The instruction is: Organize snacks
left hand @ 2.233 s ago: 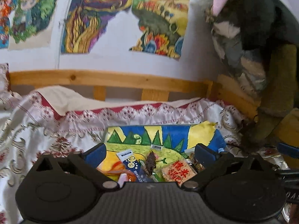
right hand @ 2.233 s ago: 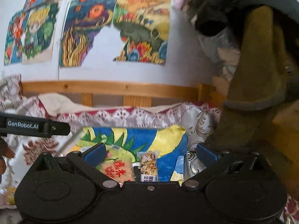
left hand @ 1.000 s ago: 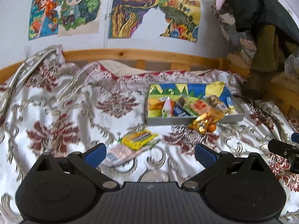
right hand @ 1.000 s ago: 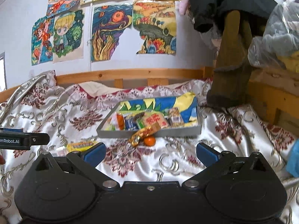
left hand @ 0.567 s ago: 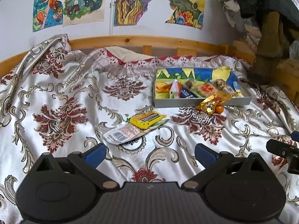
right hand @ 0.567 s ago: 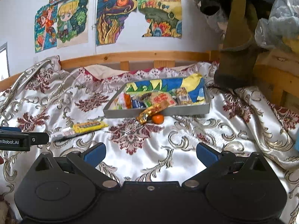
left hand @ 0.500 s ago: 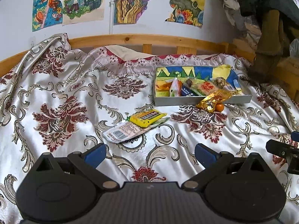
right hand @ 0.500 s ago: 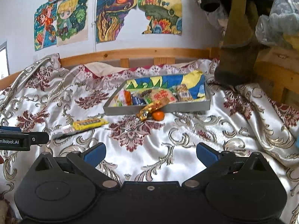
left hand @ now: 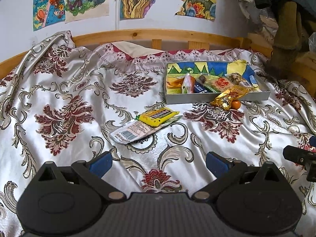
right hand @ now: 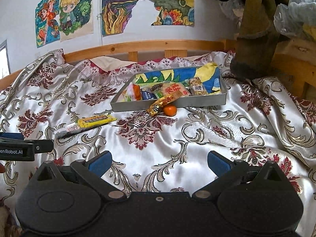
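Observation:
A grey tray [left hand: 217, 98] [right hand: 169, 105] with a colourful lining holds several snack packets on the bed. A gold wrapper [left hand: 229, 97] [right hand: 165, 103] leans over its front wall, with a small orange [left hand: 235, 104] [right hand: 169, 110] beside it on the bedspread. A yellow packet [left hand: 157, 116] [right hand: 95, 120] lies on a white packet [left hand: 132, 131] [right hand: 68, 129], left of the tray. My left gripper [left hand: 158, 163] is open and empty, well short of the packets. My right gripper [right hand: 159, 163] is open and empty, short of the orange.
The floral satin bedspread [left hand: 65, 118] is wrinkled. A wooden bed rail [left hand: 158, 34] runs behind the tray under a wall of drawings. Hanging clothes [right hand: 254, 39] and a wooden frame stand at the right. The other gripper shows at the edge of each view.
Both grippers have pulled back from close over the tray to a wide view of the bed. In the last half second the view has barely shifted. Both stay open and empty.

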Tool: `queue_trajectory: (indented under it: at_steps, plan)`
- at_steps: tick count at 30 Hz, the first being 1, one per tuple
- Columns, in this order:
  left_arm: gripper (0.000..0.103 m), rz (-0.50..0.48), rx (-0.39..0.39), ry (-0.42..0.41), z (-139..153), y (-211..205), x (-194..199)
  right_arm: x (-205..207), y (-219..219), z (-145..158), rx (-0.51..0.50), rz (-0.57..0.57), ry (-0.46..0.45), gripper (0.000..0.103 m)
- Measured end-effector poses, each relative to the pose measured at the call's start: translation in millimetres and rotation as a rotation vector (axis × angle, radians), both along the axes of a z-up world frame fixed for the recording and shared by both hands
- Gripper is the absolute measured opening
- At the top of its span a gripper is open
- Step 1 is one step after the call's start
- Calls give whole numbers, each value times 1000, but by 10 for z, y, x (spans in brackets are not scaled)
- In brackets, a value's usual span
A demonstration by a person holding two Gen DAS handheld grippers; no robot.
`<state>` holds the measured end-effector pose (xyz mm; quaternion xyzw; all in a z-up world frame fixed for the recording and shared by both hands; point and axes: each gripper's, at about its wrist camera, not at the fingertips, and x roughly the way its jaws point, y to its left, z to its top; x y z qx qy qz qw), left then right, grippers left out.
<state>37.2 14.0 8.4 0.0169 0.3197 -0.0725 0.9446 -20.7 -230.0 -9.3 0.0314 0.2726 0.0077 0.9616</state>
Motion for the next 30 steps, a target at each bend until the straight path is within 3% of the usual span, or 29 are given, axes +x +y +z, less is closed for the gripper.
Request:
queue_trajectory:
  at_steps: [16, 23, 30]
  plan:
    - [102, -24, 58, 24, 95, 45, 274, 117, 20, -7, 3, 4, 21, 102]
    - [102, -99, 115, 20, 47, 206, 604, 329, 101, 6, -27, 24, 27, 102]
    - [102, -195, 106, 67, -168, 398, 1024, 743, 241, 20, 16, 84, 38, 102]
